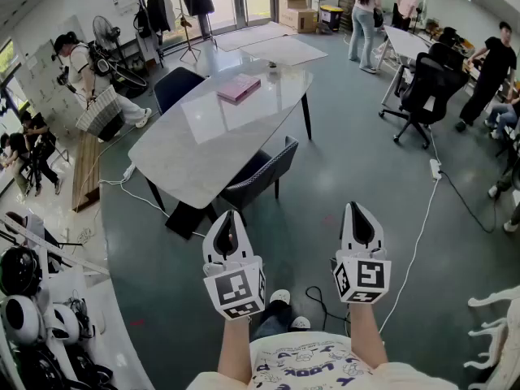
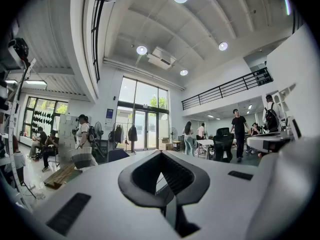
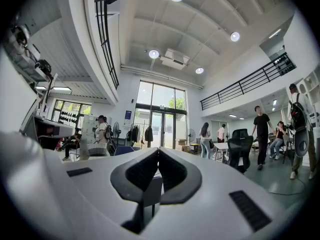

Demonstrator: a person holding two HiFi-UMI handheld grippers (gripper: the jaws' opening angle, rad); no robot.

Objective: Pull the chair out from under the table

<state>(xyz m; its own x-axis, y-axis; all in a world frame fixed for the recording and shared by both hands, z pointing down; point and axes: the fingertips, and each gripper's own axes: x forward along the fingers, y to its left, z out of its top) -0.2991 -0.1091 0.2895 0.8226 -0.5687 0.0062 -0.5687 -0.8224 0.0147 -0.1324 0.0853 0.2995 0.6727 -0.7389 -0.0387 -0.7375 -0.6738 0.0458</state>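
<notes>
A dark grey chair (image 1: pixel 262 173) stands tucked under the near side of the white marble table (image 1: pixel 213 132); its back faces me. My left gripper (image 1: pixel 228 215) and right gripper (image 1: pixel 357 208) are held level side by side, a stretch of floor short of the chair, touching nothing. Both are shut with nothing between the jaws. In the left gripper view the left gripper (image 2: pixel 161 154) has its jaw tips together; in the right gripper view the right gripper (image 3: pixel 158 150) does too, with the chair (image 3: pixel 148 118) partly showing through the gap below the tips.
A second blue chair (image 1: pixel 176 85) sits at the table's far side and a pink book (image 1: pixel 239 88) lies on top. White cables (image 1: pixel 421 234) run across the floor. A black office chair (image 1: pixel 422 89) and several people stand at the back right; a shelf with helmets (image 1: pixel 24 299) is at left.
</notes>
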